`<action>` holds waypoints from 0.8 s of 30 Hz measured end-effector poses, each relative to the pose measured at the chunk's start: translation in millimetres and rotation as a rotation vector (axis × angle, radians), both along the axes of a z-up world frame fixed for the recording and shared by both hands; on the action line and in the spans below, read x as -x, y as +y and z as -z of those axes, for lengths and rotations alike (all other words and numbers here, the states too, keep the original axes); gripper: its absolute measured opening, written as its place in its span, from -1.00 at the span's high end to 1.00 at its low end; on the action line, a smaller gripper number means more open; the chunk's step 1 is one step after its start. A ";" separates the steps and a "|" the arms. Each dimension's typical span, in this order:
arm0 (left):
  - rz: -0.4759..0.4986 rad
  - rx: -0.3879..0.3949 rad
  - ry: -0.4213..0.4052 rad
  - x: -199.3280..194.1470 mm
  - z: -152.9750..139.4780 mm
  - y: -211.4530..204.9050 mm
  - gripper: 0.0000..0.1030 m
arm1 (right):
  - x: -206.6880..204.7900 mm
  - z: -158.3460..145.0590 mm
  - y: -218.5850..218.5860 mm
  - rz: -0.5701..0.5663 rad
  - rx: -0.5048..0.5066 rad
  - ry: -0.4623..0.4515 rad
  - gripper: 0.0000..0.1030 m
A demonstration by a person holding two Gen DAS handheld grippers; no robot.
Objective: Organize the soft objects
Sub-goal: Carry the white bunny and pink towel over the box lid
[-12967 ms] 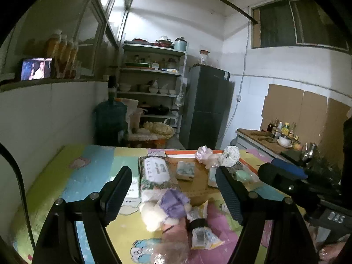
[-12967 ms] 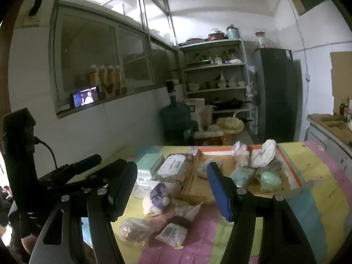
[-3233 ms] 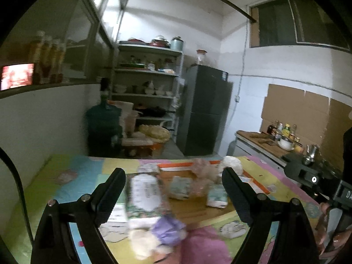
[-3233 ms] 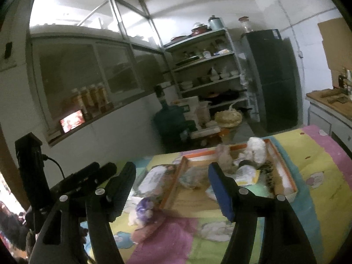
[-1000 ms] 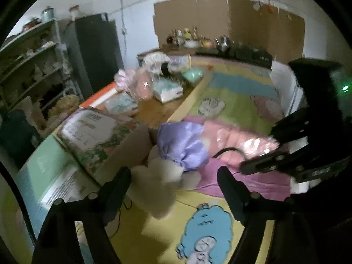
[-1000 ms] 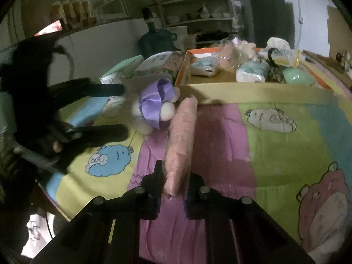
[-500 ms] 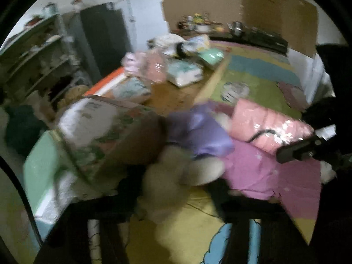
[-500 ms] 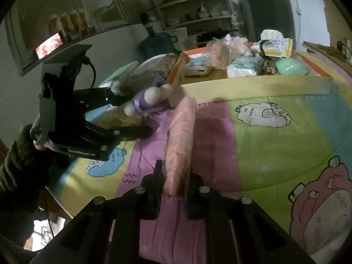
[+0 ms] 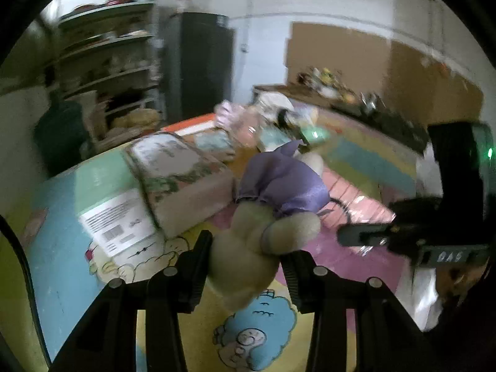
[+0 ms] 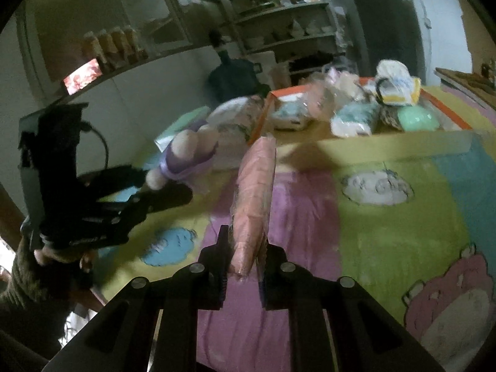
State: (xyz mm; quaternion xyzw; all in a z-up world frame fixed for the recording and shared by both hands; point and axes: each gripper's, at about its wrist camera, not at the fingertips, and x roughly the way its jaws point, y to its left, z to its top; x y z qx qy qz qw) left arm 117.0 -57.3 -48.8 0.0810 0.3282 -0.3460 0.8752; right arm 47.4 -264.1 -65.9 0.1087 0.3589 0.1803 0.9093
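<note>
The left claw [image 9: 246, 266] is clamped on the cream body of a plush toy [image 9: 269, 217] dressed in purple cloth; the toy fills the gap between the two fingers and is held clear of the worktop [image 9: 62, 263], which is covered with a cartoon-print cloth. In the right wrist view the same toy [image 10: 189, 152] projects from the left claw [image 10: 167, 186], with a sleeve and hand visible at the lower left. The right claw [image 10: 243, 263] is narrow and grips the near end of a long pink wrapped pack [image 10: 254, 192], which extends forward, away from the camera, toward the tray. The cardboard tray [image 10: 387, 145], with an orange far rim, sits on the worktop beyond the pack and contains several soft packets, including a mint-green one [image 10: 417, 119] and a white and yellow one [image 10: 396, 83]. A large tissue pack [image 9: 179, 179] lies just left of the tray, beside the plush toy.
</note>
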 end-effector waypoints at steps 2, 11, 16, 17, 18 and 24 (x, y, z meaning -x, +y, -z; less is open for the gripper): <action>-0.061 0.047 -0.004 2.4 -12.0 4.6 0.15 | -4.8 -6.9 3.1 -0.015 -0.004 -0.018 0.71; -0.202 0.149 -0.069 2.5 -46.4 -22.2 0.14 | -29.6 -44.0 -15.8 0.017 -0.024 -0.110 0.71; -0.252 0.229 -0.047 -11.1 -51.9 -48.4 0.14 | -40.3 -61.6 -37.6 0.057 -0.021 -0.147 0.71; -0.263 0.244 -0.044 -15.0 -53.4 -54.0 0.14 | -42.3 -64.1 -41.9 0.066 -0.018 -0.153 0.71; -0.270 0.250 -0.043 -17.8 -54.5 -57.5 0.14 | -45.1 -66.6 -47.2 0.075 -0.015 -0.158 0.71; -0.327 0.289 -0.039 -35.2 -58.7 -83.0 0.14 | -57.3 -74.9 -77.5 0.116 -0.005 -0.180 0.71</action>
